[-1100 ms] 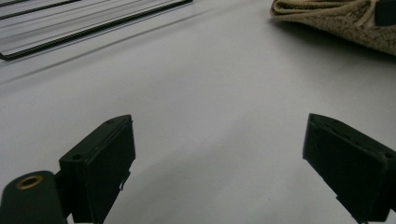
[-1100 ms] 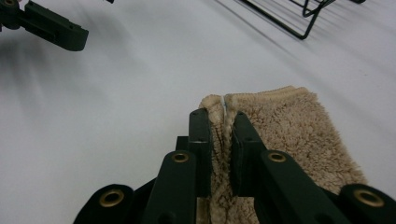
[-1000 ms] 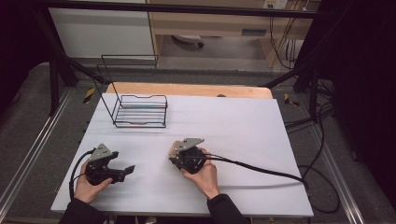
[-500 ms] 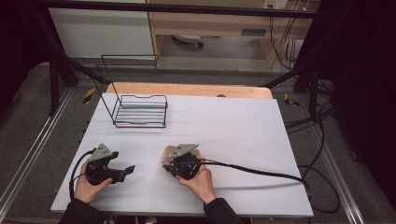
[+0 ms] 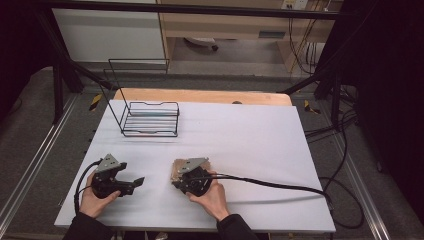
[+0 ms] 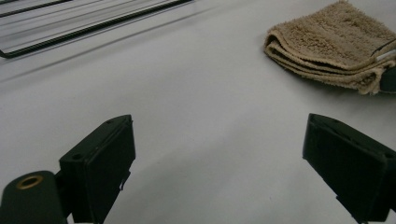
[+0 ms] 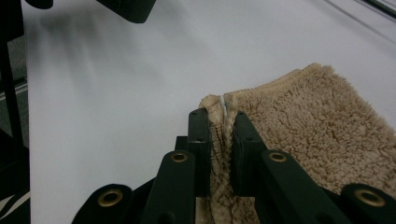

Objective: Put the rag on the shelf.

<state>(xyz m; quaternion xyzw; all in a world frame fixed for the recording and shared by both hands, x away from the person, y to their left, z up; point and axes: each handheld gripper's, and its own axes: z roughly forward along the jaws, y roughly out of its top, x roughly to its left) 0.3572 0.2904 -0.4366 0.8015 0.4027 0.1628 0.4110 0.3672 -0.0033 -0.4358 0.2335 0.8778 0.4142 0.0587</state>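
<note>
Beige terry cloth, thick and looped, makes up the folded towel (image 7: 299, 140); we see its stacked layers as soft rounded edges in the left gripper view (image 6: 331, 44), with a hemmed border along one side. It lies on the white table (image 5: 250, 135), a smooth matt sheet, on the near half and well apart from the wire rack (image 5: 150, 117). That rack is thin black wire bent into a shallow rectangular basket with a tall open frame rising behind it.

In the right gripper view we see the right gripper (image 7: 220, 122) with its flat black jaws drawn close together, pinching the towel's corner so that the pile bunches up between them. From the high view the same gripper (image 5: 192, 175) sits over the towel (image 5: 176, 169), nearer to us than the rack.

Our left gripper (image 6: 219, 154) has its two blocky black jaws standing wide apart with only bare table between them, touching nothing. It sits on the table (image 5: 117, 180), to the left of the towel and just short of it, also on our side of the rack.
</note>
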